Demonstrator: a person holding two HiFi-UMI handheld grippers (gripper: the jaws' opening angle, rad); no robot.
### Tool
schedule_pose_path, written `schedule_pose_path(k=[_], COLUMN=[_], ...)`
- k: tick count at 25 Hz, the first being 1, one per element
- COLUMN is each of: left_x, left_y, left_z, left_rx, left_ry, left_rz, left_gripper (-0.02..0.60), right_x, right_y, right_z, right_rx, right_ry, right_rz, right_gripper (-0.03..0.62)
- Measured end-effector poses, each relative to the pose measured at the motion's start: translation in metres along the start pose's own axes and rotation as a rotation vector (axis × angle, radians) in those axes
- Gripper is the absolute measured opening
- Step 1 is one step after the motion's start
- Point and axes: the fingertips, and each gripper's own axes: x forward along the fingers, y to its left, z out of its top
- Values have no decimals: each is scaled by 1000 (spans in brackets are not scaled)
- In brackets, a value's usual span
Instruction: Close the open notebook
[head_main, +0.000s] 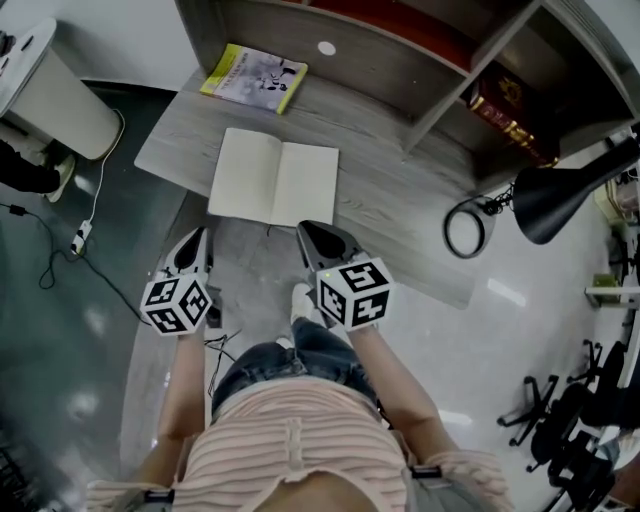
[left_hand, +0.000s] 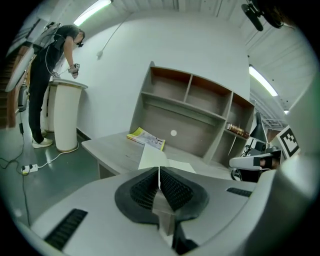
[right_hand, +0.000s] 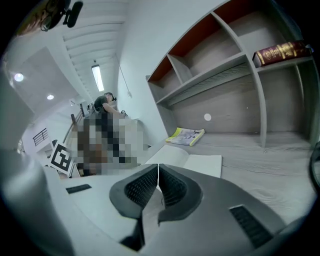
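As the left gripper (left_hand: 159, 171) and right gripper (right_hand: 158, 168) hung empty, jaws together, near the notebook (head_main: 273, 183), a blunt push might slide it

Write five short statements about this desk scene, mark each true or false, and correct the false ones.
1. The notebook lies open on the desk. True.
2. Both grippers have their jaws wide apart. False: the left gripper and the right gripper are both shut, with nothing between the jaws.
3. A yellow booklet lies on the desk beyond the notebook. True.
4. The lamp stands on the notebook. False: it is off at the desk's right end, apart from the notebook.
5. A red book lies on a shelf. True.
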Motion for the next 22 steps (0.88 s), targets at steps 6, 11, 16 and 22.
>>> schedule_pose_path(k=[6,11,16,22], left_x=[27,44,59,71], left_y=[13,20,36,49], left_z=[-1,-10,-17,-33], left_rx=[9,-15,-37,-123], left_ry=[49,97,141,207], left_rz=[41,55,61,23], left_gripper=[14,94,126,138], right_x=[13,15,21,32], right_y=[-18,-31,-37,-39], right_z=[10,9,6,11], right_rx=[-3,28,48,63], right_ry=[7,13,28,35], right_rz=[12,-11,-42,-70], right_gripper=[18,18,18,18])
